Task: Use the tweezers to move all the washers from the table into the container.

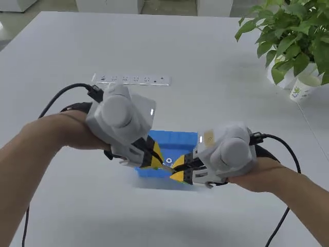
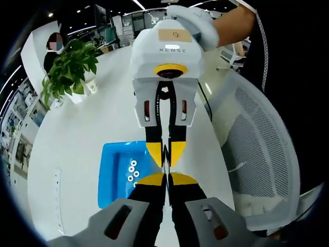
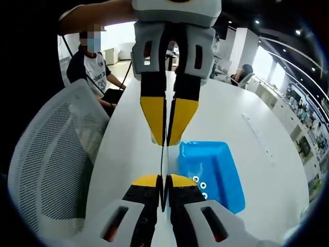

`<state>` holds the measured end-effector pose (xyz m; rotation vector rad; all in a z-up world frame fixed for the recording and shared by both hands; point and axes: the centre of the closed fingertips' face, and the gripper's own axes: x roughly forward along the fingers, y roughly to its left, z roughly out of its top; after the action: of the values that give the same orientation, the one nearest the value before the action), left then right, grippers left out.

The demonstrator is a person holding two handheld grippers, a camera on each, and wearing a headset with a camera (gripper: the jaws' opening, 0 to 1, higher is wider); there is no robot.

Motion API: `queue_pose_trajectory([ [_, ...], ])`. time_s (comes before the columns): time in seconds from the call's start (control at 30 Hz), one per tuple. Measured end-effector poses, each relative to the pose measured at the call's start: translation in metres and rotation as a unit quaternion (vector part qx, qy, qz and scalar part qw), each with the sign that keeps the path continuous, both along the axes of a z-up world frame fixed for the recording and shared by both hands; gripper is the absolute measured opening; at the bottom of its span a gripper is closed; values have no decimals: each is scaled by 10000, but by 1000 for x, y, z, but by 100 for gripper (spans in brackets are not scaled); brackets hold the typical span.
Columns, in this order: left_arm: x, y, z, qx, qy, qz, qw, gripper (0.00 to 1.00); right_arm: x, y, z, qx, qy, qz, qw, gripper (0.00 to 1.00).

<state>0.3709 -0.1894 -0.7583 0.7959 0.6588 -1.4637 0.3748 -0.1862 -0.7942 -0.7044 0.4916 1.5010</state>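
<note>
A blue container sits on a white surface, near the person. A small cluster of washers lies on its floor, toward one side. The rest of the floor is bare.

Two hand-held grippers meet tip to tip just above the container's near edge. The left gripper comes in from the left and the right gripper from the right. The tweezers are a thin metal sliver bridging the short gap between the two sets of yellow tips. Their long axis runs left to right, in line with both grippers. Each gripper's jaws are closed onto one end of the tweezers. Which end is the pointed one cannot be told.

A power strip lies farther back on the surface, and a potted plant stands at the far right.
</note>
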Motion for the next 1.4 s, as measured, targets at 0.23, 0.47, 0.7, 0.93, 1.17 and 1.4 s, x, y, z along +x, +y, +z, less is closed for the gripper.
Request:
queue_pose_trajectory([
  [0.23, -22, 2, -30, 138, 70, -120, 9998, 7, -24, -1, -20, -253, -69, 141, 9996, 7],
  [0.47, -31, 4, -59, 237, -52, -164, 9996, 7, -32, -2, -42, -374, -116, 144, 9991, 7],
  [0.7, -34, 8, -90, 507, -186, -270, 9982, 7, -34, -5, -62, -461, -70, 67, 9989, 7],
  [0.93, -37, 10, -106, 571, -67, -243, 9981, 5, -36, -3, -78, -544, 57, 53, 9985, 7],
  [1.17, -33, 13, -115, 606, 3, -167, 9980, 5, -33, 0, -89, -625, 112, 103, 9979, 8],
  [1.4, -33, 14, -117, 610, 150, -103, 9980, 5, -35, 0, -94, -636, 221, 145, 9976, 9],
])
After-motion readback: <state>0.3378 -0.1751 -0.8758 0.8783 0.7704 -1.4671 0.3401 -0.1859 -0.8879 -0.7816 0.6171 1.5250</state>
